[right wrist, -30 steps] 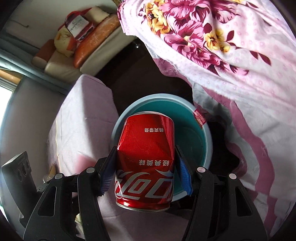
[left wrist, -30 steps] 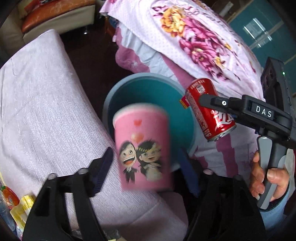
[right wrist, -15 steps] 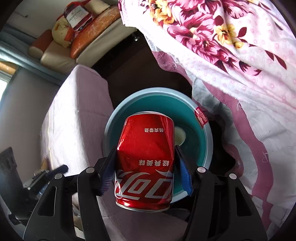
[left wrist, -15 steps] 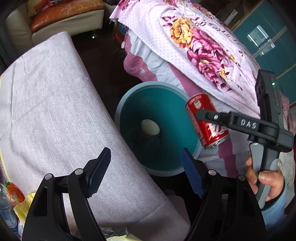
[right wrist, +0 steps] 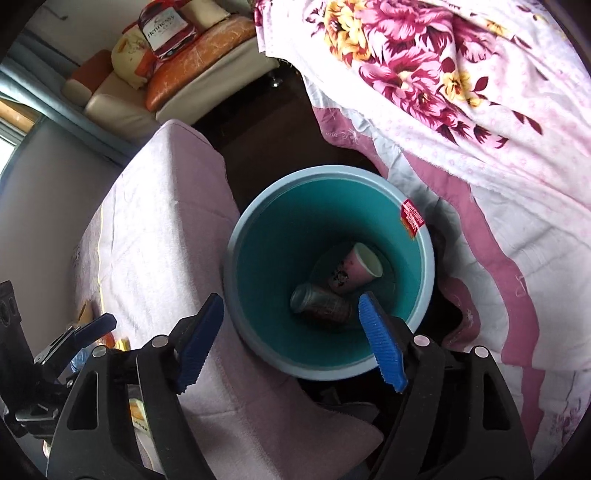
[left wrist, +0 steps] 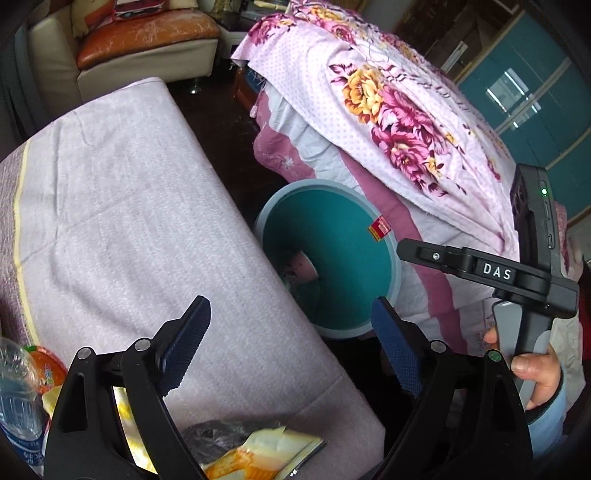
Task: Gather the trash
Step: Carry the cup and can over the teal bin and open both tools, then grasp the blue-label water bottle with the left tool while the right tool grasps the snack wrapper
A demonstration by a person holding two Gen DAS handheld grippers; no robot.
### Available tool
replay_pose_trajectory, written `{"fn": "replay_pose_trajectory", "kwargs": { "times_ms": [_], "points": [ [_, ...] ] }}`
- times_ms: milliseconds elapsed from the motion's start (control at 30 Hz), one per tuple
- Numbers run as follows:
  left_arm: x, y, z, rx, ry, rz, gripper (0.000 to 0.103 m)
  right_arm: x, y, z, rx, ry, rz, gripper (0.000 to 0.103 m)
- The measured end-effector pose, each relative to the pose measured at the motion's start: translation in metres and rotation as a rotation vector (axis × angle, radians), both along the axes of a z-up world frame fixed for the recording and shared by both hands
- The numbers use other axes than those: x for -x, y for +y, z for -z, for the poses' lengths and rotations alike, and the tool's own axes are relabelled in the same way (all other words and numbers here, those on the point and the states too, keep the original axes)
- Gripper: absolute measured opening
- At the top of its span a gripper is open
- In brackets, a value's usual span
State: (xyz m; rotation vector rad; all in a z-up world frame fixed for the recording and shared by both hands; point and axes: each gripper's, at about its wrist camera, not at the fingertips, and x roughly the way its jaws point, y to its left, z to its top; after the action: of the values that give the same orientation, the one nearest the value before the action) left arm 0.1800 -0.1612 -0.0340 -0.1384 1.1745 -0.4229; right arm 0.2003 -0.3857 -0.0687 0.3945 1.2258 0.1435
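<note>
Can point(right wrist: 320, 305) in bin point(right wrist: 258, 354) below right hand-held gripper point(right wrist: 291, 343) (jaws apart).

Teal bin point(right wrist: 413, 295), pink cup point(right wrist: 354, 267), floral pink quilt point(left wrist: 399, 110)

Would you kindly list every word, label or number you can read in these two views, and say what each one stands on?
"DAS": white letters on the black body of the right gripper.
"Hennessy": label on the red and white box lying on the sofa.
Red sticker on the rim of the teal plastic bin: print too small to read.
Blue label of the clear plastic bottle: characters blurred, unreadable.
</note>
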Motion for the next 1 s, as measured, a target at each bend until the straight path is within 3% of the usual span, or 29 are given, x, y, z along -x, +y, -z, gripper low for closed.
{"fn": "replay_pose_trajectory", "kwargs": {
  "times_ms": [267, 667, 833, 1000],
  "points": [
    [0.029, 0.026, -0.016, 0.018, -0.042, 0.0, 0.089, 0.03, 0.027, -0.019, 0.01, -0.024, -0.009, 0.073],
    [0.08, 0.081, -0.043, 0.045, -0.125, -0.063, 0.09, 0.074, 0.095, -0.058, 0.05, -0.088, -0.128, 0.076],
    [0.102, 0.127, -0.047, 0.03, -0.154, -0.136, 0.09, 0.09, 0.124, -0.062, 0.045, -0.087, -0.189, 0.077],
    [0.114, 0.173, -0.043, -0.002, -0.153, -0.213, 0.09, 0.102, 0.15, -0.046, 0.045, -0.047, -0.25, 0.078]
  ]
}}
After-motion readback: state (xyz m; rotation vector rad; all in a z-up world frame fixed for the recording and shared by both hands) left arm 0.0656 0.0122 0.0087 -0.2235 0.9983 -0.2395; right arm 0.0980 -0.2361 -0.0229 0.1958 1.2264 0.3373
